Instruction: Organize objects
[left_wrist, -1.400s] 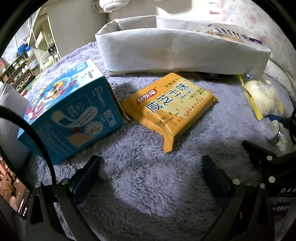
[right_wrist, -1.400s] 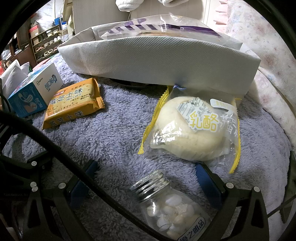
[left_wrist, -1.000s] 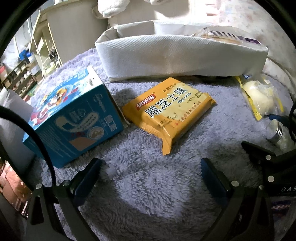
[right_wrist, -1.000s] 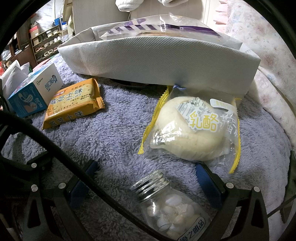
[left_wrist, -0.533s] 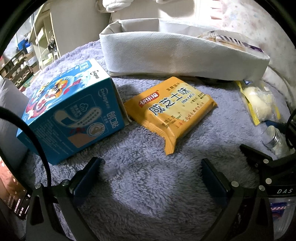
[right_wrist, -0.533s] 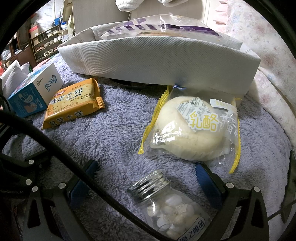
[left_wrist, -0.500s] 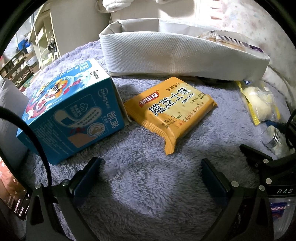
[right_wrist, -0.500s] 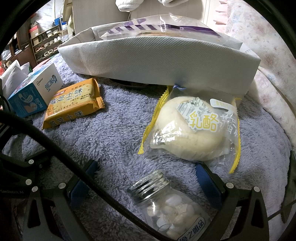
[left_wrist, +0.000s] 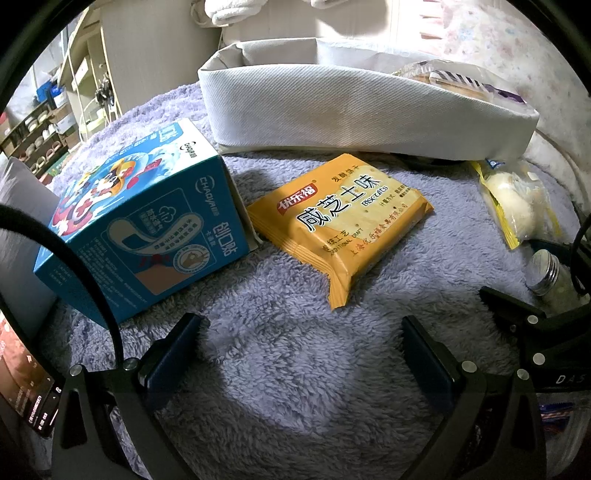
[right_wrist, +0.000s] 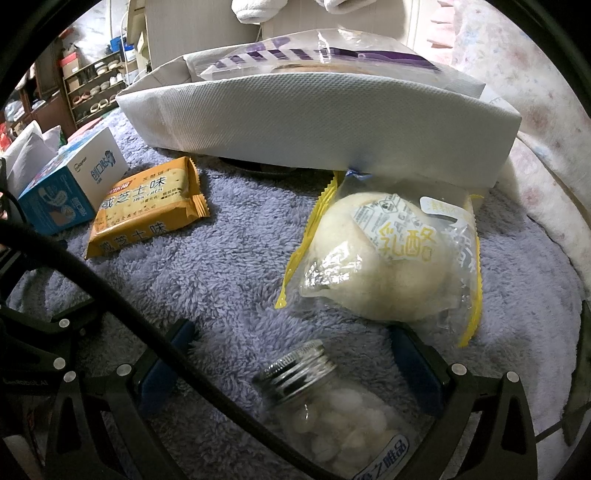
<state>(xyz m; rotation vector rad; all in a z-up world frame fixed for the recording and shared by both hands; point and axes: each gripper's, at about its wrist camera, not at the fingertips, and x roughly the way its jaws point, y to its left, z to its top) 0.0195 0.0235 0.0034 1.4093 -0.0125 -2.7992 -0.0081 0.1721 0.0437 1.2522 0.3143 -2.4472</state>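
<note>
Both tongs spread wide, empty, over the fleece blanket (left_wrist: 295, 369).
Left tongs (left_wrist: 301, 345): biscuit pack (left_wrist: 340, 225) at 12 o'clock. Right tongs (right_wrist: 293, 356): jar (right_wrist: 325, 402) between the fingers, untouched.

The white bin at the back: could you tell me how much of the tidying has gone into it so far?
Done: one purple-striped bag already sits in the white bin. In hand: nothing; the left gripper and right gripper both have open jaws, the right around the glass jar. Left on the blanket: blue box, orange biscuit pack, bun packet and the jar.
</note>
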